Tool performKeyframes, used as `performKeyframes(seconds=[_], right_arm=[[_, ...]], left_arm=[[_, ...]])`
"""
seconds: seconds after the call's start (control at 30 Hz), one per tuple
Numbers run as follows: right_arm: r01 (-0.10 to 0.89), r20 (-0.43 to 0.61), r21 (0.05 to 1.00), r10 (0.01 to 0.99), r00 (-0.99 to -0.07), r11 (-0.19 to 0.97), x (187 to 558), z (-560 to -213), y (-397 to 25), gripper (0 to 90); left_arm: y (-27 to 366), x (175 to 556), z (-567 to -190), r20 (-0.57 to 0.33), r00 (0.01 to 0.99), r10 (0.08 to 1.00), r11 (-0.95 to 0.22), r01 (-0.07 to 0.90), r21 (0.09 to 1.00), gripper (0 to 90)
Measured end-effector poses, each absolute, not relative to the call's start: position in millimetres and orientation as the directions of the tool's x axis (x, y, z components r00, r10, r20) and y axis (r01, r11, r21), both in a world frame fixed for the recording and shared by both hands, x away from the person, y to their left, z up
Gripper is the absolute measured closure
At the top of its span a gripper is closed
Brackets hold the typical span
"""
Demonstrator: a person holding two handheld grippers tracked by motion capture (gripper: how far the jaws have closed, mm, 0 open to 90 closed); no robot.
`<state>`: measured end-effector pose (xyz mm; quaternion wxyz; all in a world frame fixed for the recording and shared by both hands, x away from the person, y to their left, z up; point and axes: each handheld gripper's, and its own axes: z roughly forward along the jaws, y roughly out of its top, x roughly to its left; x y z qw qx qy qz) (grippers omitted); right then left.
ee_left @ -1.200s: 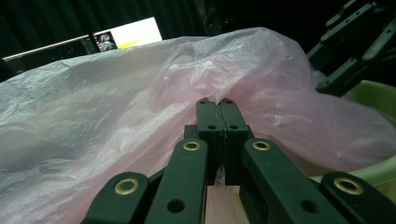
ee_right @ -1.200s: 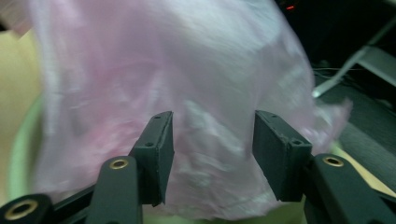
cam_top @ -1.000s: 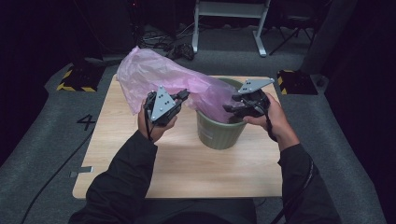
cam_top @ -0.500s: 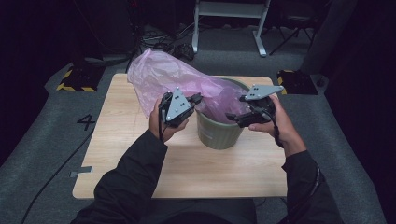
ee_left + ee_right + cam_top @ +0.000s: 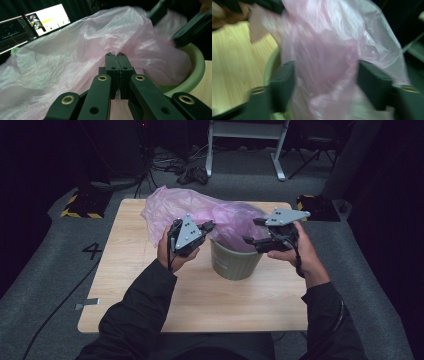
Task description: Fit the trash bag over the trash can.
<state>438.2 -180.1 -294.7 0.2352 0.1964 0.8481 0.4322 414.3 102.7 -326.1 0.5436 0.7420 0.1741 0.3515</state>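
A thin pink plastic bag (image 5: pixel 200 210) lies bunched over a green bin (image 5: pixel 235 262) on the wooden table (image 5: pixel 130 285). My left gripper (image 5: pixel 210 226) is at the bin's left rim. In the left gripper view its jaws are pressed together, shut on a fold of the bag (image 5: pixel 75 50), with the bin's rim (image 5: pixel 197 72) to the right. My right gripper (image 5: pixel 251 231) hovers at the bin's right rim, open. The right gripper view is blurred: the bag (image 5: pixel 324 62) hangs between the spread jaws, above the bin's rim (image 5: pixel 270 67).
The bin stands near the table's middle, with bare wood in front and to the left. A white desk frame (image 5: pixel 245 140) and cables lie on the floor behind. Yellow-black blocks (image 5: pixel 80 205) sit off the back corners. A lit monitor (image 5: pixel 47 20) glows behind the bag.
My left gripper has moved right to the bin's rim, drawing the bag with it. The right gripper dropped slightly beside the bin, and the bag now covers more of the opening.
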Motion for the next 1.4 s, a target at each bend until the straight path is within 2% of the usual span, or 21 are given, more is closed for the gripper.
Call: performKeyframes(seconds=[0.07, 0.13, 0.17, 0.27, 0.4, 0.67, 0.87, 1.0, 1.33, 1.37, 1.4], right_arm=[[0.172, -0.207, 0.795, 0.527, -0.825, 0.581, 446, -299, -171, 52.2], [0.209, -0.184, 0.775, 0.53, -0.828, 0.596, 451, -303, -163, 53.3], [0.221, -0.172, 0.77, 0.528, -0.831, 0.599, 452, -304, -160, 51.1], [0.218, -0.165, 0.774, 0.522, -0.837, 0.595, 450, -305, -159, 36.8], [0.221, -0.15, 0.791, 0.531, -0.834, 0.571, 447, -304, -171, 31.1], [0.226, -0.124, 0.825, 0.557, -0.821, 0.517, 432, -301, -210, 29.9], [0.147, -0.169, 0.882, 0.592, -0.788, 0.448, 424, -281, -219, 28.9], [0.089, -0.236, 0.871, 0.572, -0.786, 0.483, 426, -272, -200, 27.2], [0.088, -0.274, 0.783, 0.469, -0.84, 0.616, 440, -289, -157, 22.9], [0.08, -0.287, 0.774, 0.461, -0.84, 0.628, 440, -291, -155, 23.9], [0.069, -0.299, 0.766, 0.449, -0.842, 0.639, 440, -293, -154, 32.0]], left_arm=[[105, 414, -325, 0.33, 0.686, 0.648, -0.345, -0.122, 0.931, 89.5], [107, 414, -324, 0.346, 0.671, 0.656, -0.358, -0.127, 0.925, 89.5], [109, 415, -324, 0.352, 0.664, 0.659, -0.365, -0.127, 0.922, 89.4], [115, 418, -324, 0.34, 0.658, 0.672, -0.359, -0.112, 0.927, 89.5], [121, 420, -325, 0.345, 0.643, 0.683, -0.369, -0.104, 0.924, 89.5], [127, 425, -326, 0.346, 0.635, 0.691, -0.378, -0.09, 0.921, 89.5], [114, 422, -326, 0.377, 0.66, 0.65, -0.405, -0.119, 0.907, 89.5], [106, 419, -326, 0.378, 0.687, 0.62, -0.407, -0.13, 0.904, 89.5], [87, 411, -326, 0.402, 0.755, 0.517, -0.436, -0.172, 0.884, 89.4], [87, 411, -326, 0.397, 0.76, 0.515, -0.43, -0.171, 0.886, 89.4], [87, 411, -326, 0.391, 0.763, 0.515, -0.424, -0.17, 0.889, 89.4]])
